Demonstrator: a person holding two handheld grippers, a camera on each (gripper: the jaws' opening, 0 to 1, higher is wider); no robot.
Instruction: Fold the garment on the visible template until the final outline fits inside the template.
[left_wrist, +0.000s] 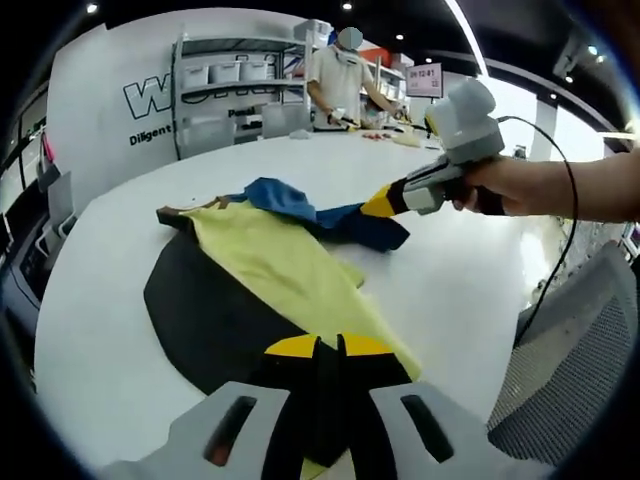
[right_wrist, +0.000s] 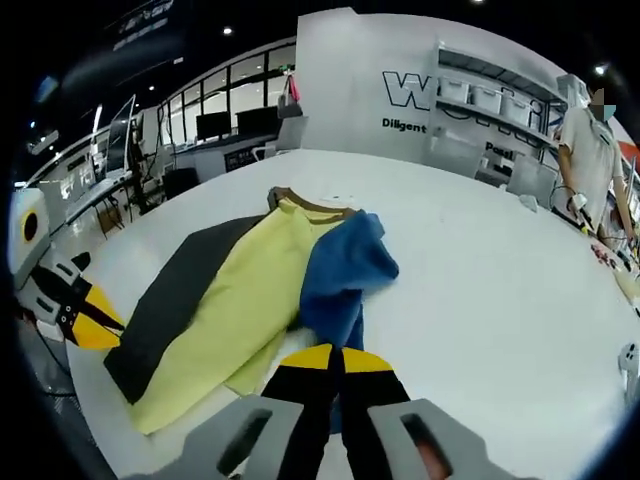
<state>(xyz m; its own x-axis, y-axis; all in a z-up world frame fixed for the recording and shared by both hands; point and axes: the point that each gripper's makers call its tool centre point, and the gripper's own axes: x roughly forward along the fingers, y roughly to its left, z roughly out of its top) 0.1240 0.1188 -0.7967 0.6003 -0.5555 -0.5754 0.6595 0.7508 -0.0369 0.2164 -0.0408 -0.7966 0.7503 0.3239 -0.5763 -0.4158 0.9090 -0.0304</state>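
The yellow and blue garment (left_wrist: 290, 260) lies on the dark template (left_wrist: 205, 315) on the white surface (left_wrist: 450, 290). Left hand-held gripper (left_wrist: 328, 345) is clenched on its yellow hem; right hand-held gripper (right_wrist: 340, 357) is clenched on its blue sleeve.

The garment (left_wrist: 285, 265) lies on the template (left_wrist: 210, 310), which lies flat on the worktop (left_wrist: 450, 290). The left tongs (left_wrist: 328, 348) meet at its near hem; the right tongs (left_wrist: 378, 203) reach its far sleeve. Shelves (left_wrist: 235, 85) stand behind the worktop.

Bright, even light from ceiling spots (left_wrist: 92, 8) falls on the sharp centre, with fisheye bending toward the edges.
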